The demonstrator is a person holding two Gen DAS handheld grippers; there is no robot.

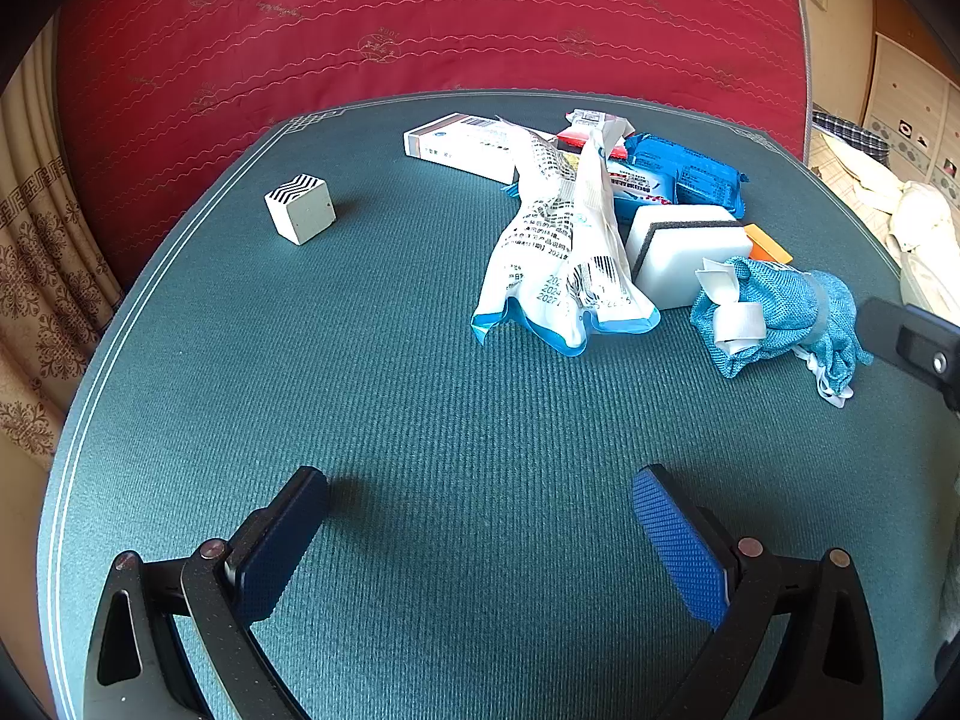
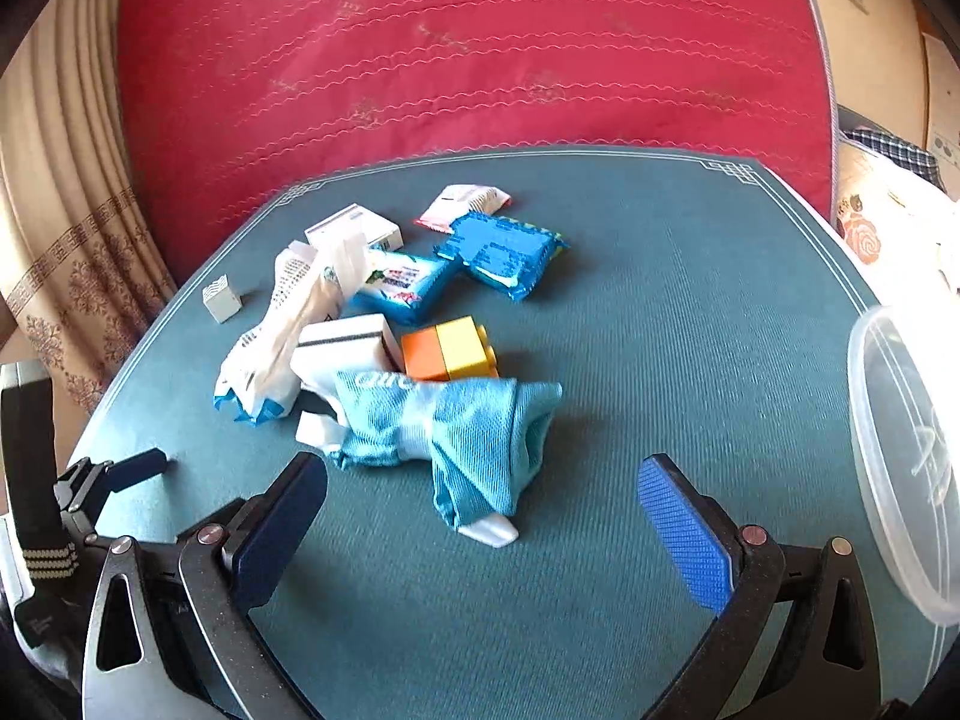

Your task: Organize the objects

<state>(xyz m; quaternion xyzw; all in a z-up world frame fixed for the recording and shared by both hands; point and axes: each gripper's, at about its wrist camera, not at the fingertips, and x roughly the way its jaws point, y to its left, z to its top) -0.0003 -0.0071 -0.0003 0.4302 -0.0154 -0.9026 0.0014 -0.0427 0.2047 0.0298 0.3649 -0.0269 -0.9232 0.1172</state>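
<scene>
Left wrist view takes in the red quilted mattress (image 1: 420, 30) standing behind the bench (image 1: 390, 390), whose teal mat with pale border lines carries everything. At the right edge of the bench, seen from the right wrist, sits a clear plastic container (image 2: 900, 468), apart from the clutter.

The left tool (image 1: 480, 516) hangs over bare mat with its jaws spread as wide as they go and nothing between them. The right tool (image 2: 483, 510) is likewise fully spread and empty, tilted down toward the pile, with the blue-and-white sock bundle (image 2: 456, 438) lying just ahead of its fingertips, not touching them.

The pile sits right of centre on the bench. A crumpled white printed bag (image 1: 564, 252) with blue edging lies across its near-left side. Behind it is a white carton (image 1: 462, 144), partly covered by the bag. Two blue wrapped packs (image 2: 501, 252) lie side by side, one of them tucked under the bag. A white block with a dark stripe (image 1: 678, 252) rests between the bag and the sock bundle. Touching it is an orange-and-yellow brick (image 2: 450, 351). A small red-and-white sachet (image 2: 465, 204) lies at the far side, just beside a blue pack.

Well apart to the left, a small white cube with black zigzag lines (image 1: 300, 207) stands alone.
</scene>
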